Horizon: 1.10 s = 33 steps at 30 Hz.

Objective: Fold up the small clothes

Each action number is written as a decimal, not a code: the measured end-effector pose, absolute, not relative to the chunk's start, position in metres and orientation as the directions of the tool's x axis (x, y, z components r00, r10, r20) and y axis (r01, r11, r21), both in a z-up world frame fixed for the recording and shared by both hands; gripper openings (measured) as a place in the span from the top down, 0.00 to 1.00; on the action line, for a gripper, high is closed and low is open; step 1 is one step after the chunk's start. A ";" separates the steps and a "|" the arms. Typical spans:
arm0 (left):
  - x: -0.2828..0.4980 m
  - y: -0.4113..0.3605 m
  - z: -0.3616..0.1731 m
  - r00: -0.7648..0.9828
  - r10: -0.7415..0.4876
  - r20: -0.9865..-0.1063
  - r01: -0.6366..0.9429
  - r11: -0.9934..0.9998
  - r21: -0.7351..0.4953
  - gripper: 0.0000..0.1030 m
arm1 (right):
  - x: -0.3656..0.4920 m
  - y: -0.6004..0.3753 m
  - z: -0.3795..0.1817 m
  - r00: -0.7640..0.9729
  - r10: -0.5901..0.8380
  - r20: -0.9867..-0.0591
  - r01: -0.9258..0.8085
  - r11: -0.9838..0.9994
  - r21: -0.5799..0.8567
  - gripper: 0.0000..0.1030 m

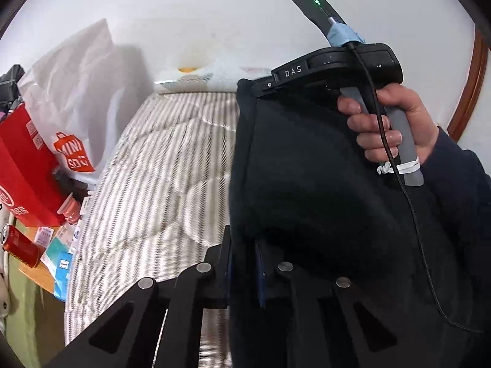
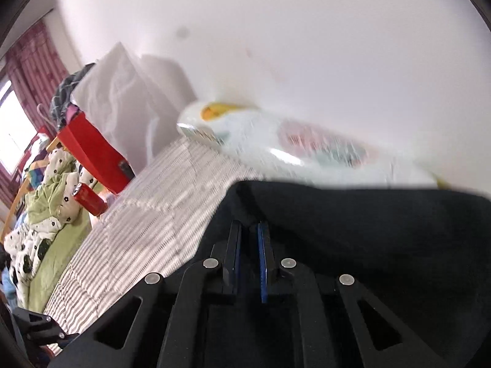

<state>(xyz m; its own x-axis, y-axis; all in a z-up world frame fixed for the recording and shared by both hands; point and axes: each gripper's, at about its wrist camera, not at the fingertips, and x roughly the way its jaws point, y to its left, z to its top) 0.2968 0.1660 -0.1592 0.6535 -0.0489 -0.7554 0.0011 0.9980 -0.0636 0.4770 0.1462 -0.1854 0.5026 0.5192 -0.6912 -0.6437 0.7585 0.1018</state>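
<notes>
A dark navy garment (image 1: 307, 184) hangs in the air above a striped mattress (image 1: 159, 168). My left gripper (image 1: 244, 245) is shut on its lower edge. In the left wrist view the right gripper (image 1: 260, 87), held by a hand (image 1: 386, 122), pinches the garment's top corner. In the right wrist view my right gripper (image 2: 248, 230) is shut on the garment (image 2: 368, 239), which spreads dark to the right. The cloth hides the fingertips of both grippers.
Left of the mattress (image 2: 147, 214) stand a red box (image 1: 27, 165), a white Miniso bag (image 1: 76, 116), a red can (image 1: 21, 245) and small packets. A plastic-wrapped pack (image 2: 307, 147) lies at the mattress's far end against the white wall. Rumpled bedding (image 2: 46, 214) lies further left.
</notes>
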 end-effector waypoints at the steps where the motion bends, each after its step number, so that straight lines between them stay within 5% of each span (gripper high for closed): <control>1: 0.296 0.171 -0.159 0.651 -0.057 -0.757 -0.004 0.997 -0.079 0.89 | 0.480 0.152 -0.183 0.504 0.522 -0.687 -0.648 0.755 0.099 0.92; 9: 0.295 0.200 -0.170 0.623 -0.128 -0.772 -0.064 0.975 -0.213 0.91 | 0.500 0.186 -0.196 0.493 0.485 -0.722 -0.641 0.764 0.075 0.92; 15: 0.289 0.195 -0.166 0.613 -0.111 -0.782 -0.071 0.978 -0.194 0.90 | 0.484 0.161 -0.179 0.514 0.481 -0.710 -0.607 0.789 0.095 0.84; 18: 0.279 0.194 -0.159 0.624 -0.103 -0.775 -0.070 0.980 -0.187 0.86 | 0.458 0.128 -0.162 0.561 0.438 -0.702 -0.581 0.813 0.043 0.71; 21: 0.274 0.194 -0.154 0.639 -0.127 -0.759 -0.061 0.975 -0.215 0.61 | 0.422 0.068 -0.146 0.628 0.377 -0.681 -0.514 0.858 0.001 0.57; 22: 0.273 0.193 -0.152 0.646 -0.133 -0.752 -0.059 0.973 -0.223 0.59 | 0.412 0.048 -0.143 0.649 0.344 -0.679 -0.481 0.877 -0.016 0.53; 33: 0.305 0.169 -0.162 0.617 -0.027 -0.787 -0.065 0.994 -0.084 0.59 | 0.277 -0.191 -0.158 0.728 -0.105 -0.678 0.025 0.992 -0.127 0.32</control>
